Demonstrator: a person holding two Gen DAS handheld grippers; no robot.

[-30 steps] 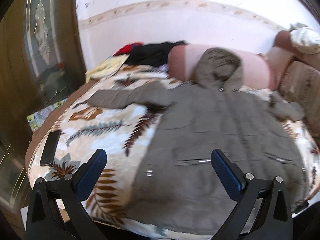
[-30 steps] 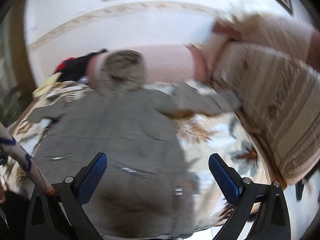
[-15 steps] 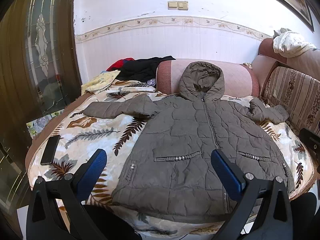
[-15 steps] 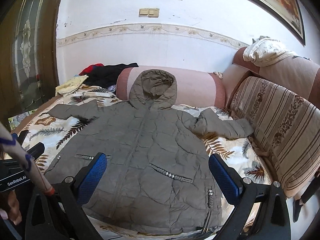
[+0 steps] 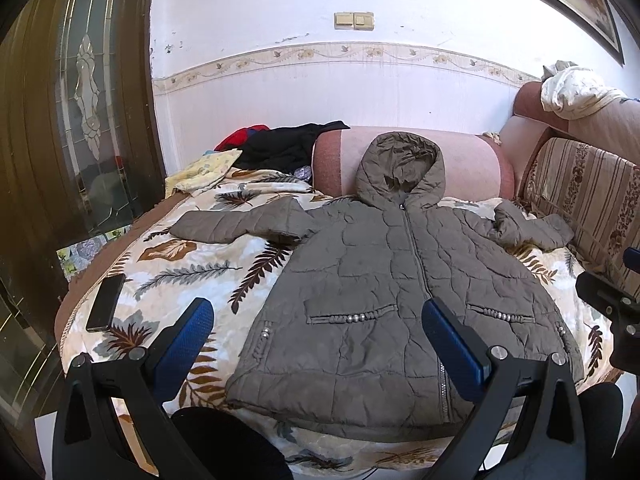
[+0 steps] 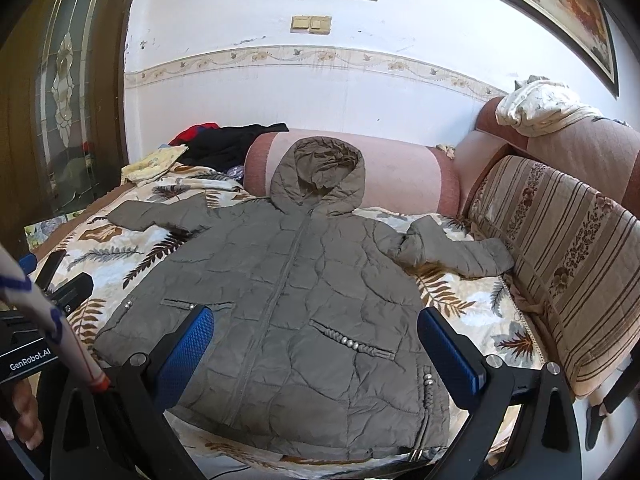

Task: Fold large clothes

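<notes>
Judging by its puffy quilting, the grey-brown hooded coat (image 5: 384, 292) should handle as a soft, bulky, fairly light thing that springs back rather than creasing, with a smooth shell that may slip between pads; the cuffs of the sleeves and the hem corners look like the best places to take hold. It lies front-up and zipped on the leaf-print bedspread (image 5: 192, 276), hood (image 6: 318, 172) resting against the pink bolster (image 6: 400, 178), left sleeve (image 5: 236, 222) stretched outward, right sleeve (image 6: 452, 252) bent near the striped sofa back (image 6: 560, 240). Beaded pocket trims show on both sides. The left gripper (image 5: 318, 334) and right gripper (image 6: 316, 338) both hover above the hem, jaws spread wide, holding nothing.
</notes>
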